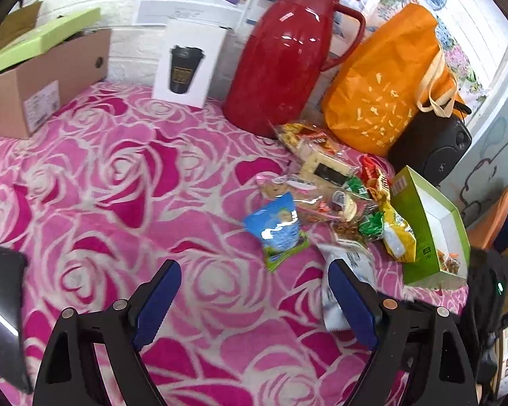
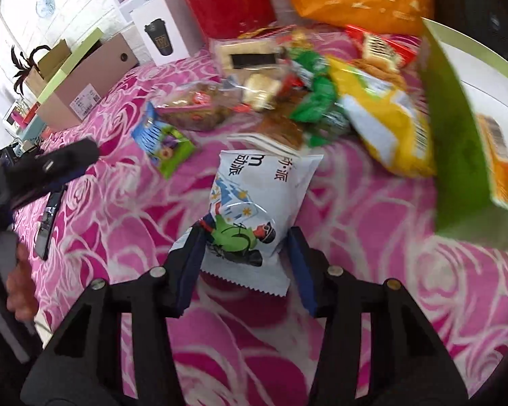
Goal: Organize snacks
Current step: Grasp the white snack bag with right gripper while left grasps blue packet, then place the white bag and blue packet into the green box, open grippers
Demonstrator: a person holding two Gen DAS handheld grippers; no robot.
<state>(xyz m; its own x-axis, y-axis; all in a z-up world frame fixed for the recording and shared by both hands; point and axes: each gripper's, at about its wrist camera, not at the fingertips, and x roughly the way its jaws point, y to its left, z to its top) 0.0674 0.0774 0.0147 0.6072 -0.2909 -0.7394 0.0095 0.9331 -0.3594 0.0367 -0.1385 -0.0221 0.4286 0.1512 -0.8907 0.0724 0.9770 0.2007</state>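
Right gripper (image 2: 244, 264): fingers half-spread, straddling white snack packet (image 2: 254, 203), grip uncertain.
Left gripper (image 1: 254, 297): wide open, empty.
Snack pile (image 1: 338, 203): two o'clock.
Green box (image 1: 433, 226): three o'clock.

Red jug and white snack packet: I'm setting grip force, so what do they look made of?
The red jug looks like hard glossy plastic, possibly enamelled metal: sharp window glints on a smooth wall. The white snack packet looks like thin printed plastic film: soft sheen, crinkles, a saw-tooth sealed edge.
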